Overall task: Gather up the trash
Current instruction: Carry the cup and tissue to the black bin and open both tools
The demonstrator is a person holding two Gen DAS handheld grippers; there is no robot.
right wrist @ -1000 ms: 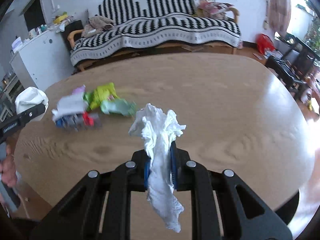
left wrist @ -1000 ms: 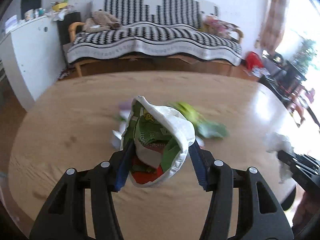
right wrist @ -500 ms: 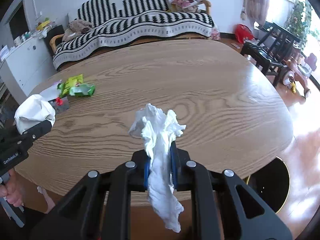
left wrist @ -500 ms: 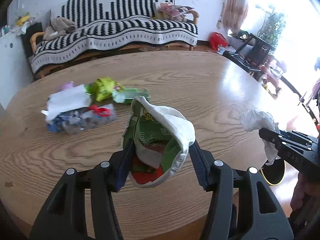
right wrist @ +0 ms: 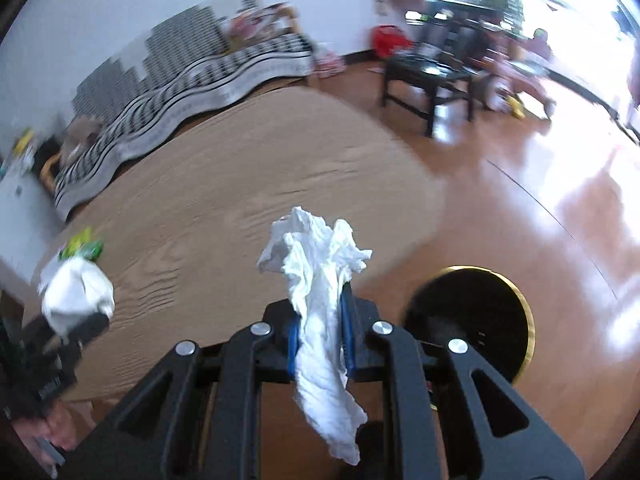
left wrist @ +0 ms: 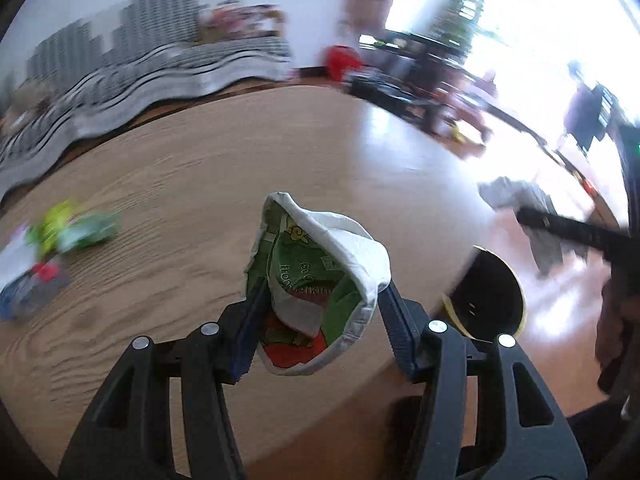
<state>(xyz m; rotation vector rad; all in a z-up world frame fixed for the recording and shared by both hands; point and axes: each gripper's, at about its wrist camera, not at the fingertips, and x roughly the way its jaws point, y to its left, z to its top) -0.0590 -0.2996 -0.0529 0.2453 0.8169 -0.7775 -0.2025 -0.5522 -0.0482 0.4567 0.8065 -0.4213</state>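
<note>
the round wooden desk (right wrist: 248, 184) fills the middle of both views, with a sofa under a black-and-white striped cover (right wrist: 188, 76) behind it and a glossy wooden floor (right wrist: 560, 216) to the right. both tools point steeply down over the desk's near edge. a black bin with a gold rim (right wrist: 472, 320) stands on the floor just beside that edge; what it holds cannot be seen. the left tool (left wrist: 320, 320) is clenched on a crumpled green, red and white wrapper (left wrist: 316, 276), its blue pads pressing both sides. the right tool (right wrist: 320, 332) is clamped tight on a white tissue (right wrist: 320, 280) that hangs down between its fingers. a small blurred pile of wrappers (left wrist: 56, 248) lies on the desk's far left.
</note>
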